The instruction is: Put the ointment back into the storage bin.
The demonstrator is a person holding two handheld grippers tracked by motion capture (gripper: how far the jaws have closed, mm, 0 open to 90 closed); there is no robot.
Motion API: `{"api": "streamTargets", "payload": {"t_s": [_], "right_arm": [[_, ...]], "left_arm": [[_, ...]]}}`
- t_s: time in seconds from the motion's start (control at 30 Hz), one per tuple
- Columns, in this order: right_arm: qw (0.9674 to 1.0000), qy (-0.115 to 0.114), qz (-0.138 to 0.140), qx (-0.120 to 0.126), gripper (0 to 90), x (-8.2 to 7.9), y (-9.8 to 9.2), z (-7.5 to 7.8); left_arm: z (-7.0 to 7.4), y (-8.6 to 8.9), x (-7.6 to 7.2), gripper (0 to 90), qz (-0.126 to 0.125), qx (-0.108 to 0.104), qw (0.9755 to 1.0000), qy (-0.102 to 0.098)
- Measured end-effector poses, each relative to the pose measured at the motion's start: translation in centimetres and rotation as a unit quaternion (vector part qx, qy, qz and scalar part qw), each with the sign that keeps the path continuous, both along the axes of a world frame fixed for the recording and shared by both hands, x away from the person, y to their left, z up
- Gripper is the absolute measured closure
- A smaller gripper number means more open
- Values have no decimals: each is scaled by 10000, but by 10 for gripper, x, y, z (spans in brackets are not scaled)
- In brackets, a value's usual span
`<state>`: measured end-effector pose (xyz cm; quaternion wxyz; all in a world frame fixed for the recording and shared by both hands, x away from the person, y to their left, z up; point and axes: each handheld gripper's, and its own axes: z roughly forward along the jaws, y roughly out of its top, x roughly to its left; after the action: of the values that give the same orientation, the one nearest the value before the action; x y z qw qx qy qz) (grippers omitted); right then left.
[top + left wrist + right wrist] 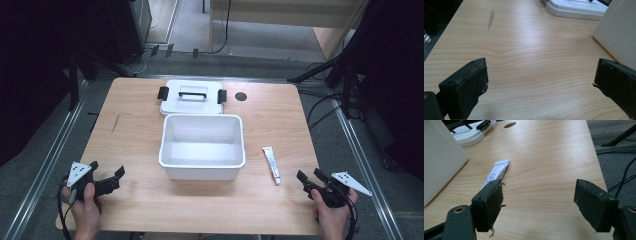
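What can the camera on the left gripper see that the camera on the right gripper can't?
The left gripper view has a grey streak on the wood, far from the left gripper, whose jaws stand open and empty.

The right gripper view has a white tube lying flat, a dark round hole in the table, and cables on the floor, past the right gripper, open too.

Both see the wooden table, the white box's wall and the white lid behind it.
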<state>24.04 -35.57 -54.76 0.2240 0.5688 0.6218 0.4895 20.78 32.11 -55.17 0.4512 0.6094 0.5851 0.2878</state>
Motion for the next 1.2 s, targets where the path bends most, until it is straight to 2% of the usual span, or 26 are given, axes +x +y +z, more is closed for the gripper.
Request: {"api": "streamTargets", "payload": {"t_s": [0.1,0.2,0.23,0.33,0.43,0.47,0.57,0.63,0.67,0.83,0.87,1.03,1.2], "right_arm": [[10000,57,53,-29,244,1,1,0],[9997,158,61,-196,282,1,3,1],[9996,183,97,-184,299,2,3,1],[9983,508,191,-198,298,6,5,5],[9956,806,270,-399,301,8,11,16],[9952,837,315,-404,302,9,13,19],[9907,1160,516,-494,302,13,19,30],[9853,1416,627,-718,306,17,23,36],[9805,1639,639,-880,306,19,26,39],[9658,2032,853,-1363,304,28,39,45],[9608,2170,910,-1470,303,30,42,46],[9450,2539,1055,-1774,314,40,51,51],[9269,2932,1058,-2091,346,51,62,58]], "left_arm": [[0,0,0,0,0,5,10000,-11],[0,1,-1,0,2,-6,10000,-10],[0,1,-1,0,2,-15,10000,-9],[0,2,-1,0,-1,-66,10000,-29],[0,2,-1,0,-10,-67,10000,-14],[0,1,0,0,4,-46,10000,6],[0,-1,1,0,-21,64,10000,30],[0,-3,1,0,-20,133,9999,4],[0,-3,1,0,-27,149,9999,1],[0,-2,0,5,-55,114,9999,-43],[0,-2,0,5,-52,97,9999,-54],[0,-1,-3,5,-93,85,9999,-68],[0,-1,-3,5,-78,28,9999,-78]]}}
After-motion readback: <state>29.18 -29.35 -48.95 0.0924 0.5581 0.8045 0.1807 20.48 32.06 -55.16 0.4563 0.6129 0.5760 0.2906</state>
